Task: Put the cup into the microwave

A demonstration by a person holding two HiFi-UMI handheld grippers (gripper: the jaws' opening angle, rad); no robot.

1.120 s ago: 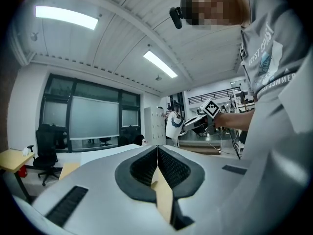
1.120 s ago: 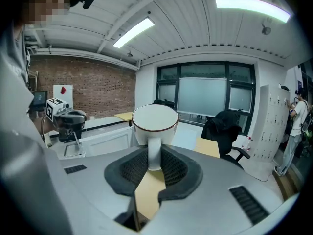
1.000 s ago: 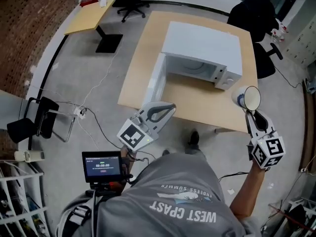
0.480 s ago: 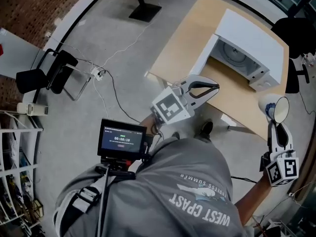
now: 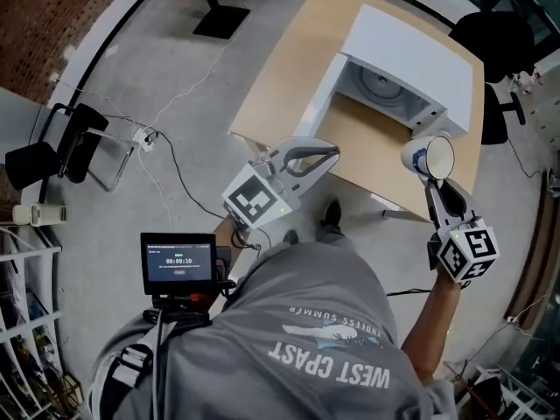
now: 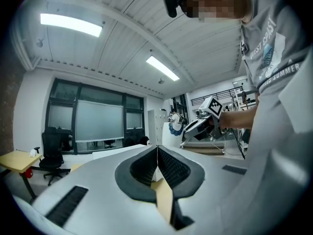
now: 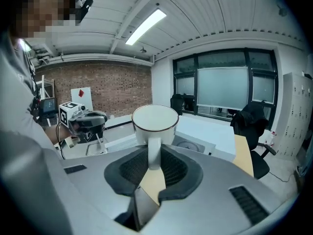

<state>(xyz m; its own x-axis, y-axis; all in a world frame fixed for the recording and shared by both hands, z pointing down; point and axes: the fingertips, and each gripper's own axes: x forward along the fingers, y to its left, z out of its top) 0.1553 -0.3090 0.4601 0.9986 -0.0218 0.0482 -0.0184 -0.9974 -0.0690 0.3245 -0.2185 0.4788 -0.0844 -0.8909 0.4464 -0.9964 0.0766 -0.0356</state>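
Right tongs [image 7: 154, 164], nearest the viewer: the ribbed pads are clenched on the strap-like handle of the cup [image 7: 155, 123], which juts out beyond the jaw tips. The handle is the natural place to take hold, though the body then hangs ahead of the pads and would probably swing if the grip eased. The cup looks like glazed ceramic, so it is likely stiff, fairly light while empty, smooth enough to slip and liable to chip if knocked on a hard edge. It is white, short and cylindrical, with a thin dark line round the lip and a blue motif on one side; its mouth reads as a plain white oval, and no contents can be seen. It is carried in the air by the near right edge of the tabletop [image 5: 289, 68] — not yet inside anything. Left tongs [image 5: 331, 153]: jaws pressed together with nothing between them, held level over the tabletop's near edge, well apart from the cup. Beyond both, the white microwave [image 5: 411, 46] stands on the tabletop with its door [image 5: 317, 112] swung open to the left, so the cavity and its round turntable [image 5: 383, 86] face the person.
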